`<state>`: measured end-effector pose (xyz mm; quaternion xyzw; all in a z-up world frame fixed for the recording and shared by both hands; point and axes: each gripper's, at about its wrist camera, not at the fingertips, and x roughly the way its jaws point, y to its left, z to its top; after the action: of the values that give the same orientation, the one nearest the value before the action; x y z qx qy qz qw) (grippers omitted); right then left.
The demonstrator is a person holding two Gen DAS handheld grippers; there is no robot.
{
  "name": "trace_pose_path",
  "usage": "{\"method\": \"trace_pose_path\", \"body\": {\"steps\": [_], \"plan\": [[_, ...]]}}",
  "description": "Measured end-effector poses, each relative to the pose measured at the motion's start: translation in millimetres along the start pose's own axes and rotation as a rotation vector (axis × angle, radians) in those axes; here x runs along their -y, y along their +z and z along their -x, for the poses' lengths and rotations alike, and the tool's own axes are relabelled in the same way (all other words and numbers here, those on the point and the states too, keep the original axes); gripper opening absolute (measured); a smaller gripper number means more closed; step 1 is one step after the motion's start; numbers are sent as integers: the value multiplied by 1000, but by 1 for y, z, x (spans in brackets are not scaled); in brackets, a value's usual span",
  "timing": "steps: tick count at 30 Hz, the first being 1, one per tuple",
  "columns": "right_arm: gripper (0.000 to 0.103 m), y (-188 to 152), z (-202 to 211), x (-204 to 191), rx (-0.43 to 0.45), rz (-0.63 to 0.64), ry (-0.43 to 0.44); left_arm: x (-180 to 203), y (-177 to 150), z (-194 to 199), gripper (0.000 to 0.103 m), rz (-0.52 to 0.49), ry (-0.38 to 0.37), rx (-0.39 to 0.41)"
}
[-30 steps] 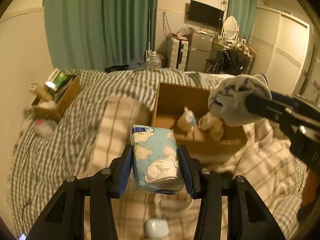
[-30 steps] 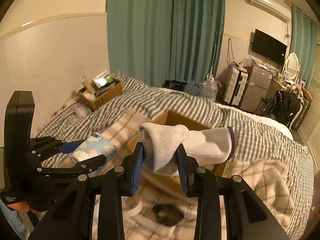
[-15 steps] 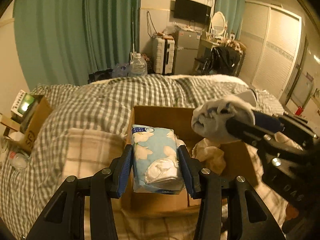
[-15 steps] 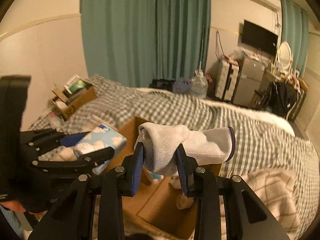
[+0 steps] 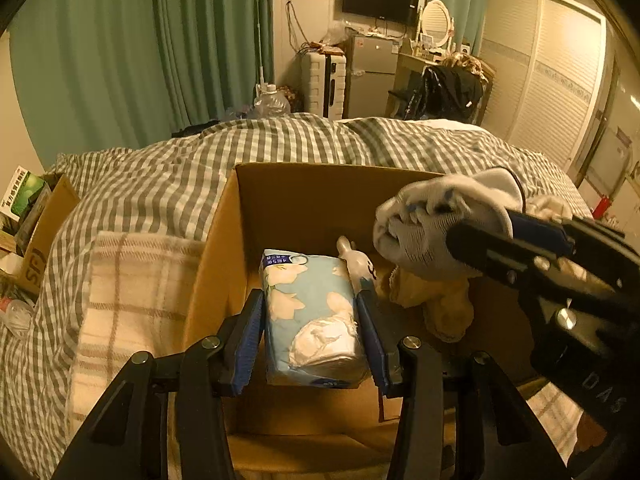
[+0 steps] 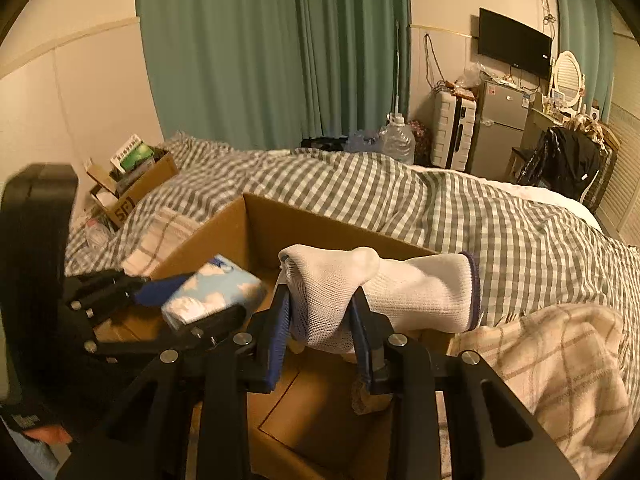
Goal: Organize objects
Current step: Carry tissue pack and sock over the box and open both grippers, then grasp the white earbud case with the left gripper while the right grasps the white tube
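"SF" on side carton point(image 6: 122, 211)

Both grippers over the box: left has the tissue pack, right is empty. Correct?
Not quite. The right gripper is not empty: it is shut on a white sock, as the right wrist view shows. The rest holds: the left gripper grips the tissue pack, and both are over the box.
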<state>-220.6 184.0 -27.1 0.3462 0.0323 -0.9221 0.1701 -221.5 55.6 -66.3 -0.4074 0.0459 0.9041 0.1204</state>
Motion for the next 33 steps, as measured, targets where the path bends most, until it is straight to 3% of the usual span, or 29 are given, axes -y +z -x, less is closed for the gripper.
{"method": "trace_pose_path", "body": {"steps": [4,6,7,8,9,10,13,18,27,33], "plan": [[35,1,11,-5,4,-1,6,4,-1,12,65,-8,-14,-8],[38,3,22,-8,12,4,-10,5,0,22,84,-12,-16,7],[40,4,28,-8,19,2,-11,4,-1,30,88,-13,-11,21],[49,6,37,-9,29,-2,-14,4,-2,39,93,-12,-1,33],[61,7,47,-9,36,-5,-16,2,-3,48,95,-7,9,43],[64,9,56,-9,43,-5,-17,2,-3,56,95,-2,13,50],[66,13,90,-13,72,-3,-32,-3,-8,86,98,18,22,70],[81,12,141,-27,101,3,-53,-7,-23,135,103,18,69,118],[87,-43,193,-55,67,7,-112,-13,-83,174,103,69,114,96],[88,-98,172,-60,-2,-3,-125,-17,-132,150,103,120,166,46]]}}
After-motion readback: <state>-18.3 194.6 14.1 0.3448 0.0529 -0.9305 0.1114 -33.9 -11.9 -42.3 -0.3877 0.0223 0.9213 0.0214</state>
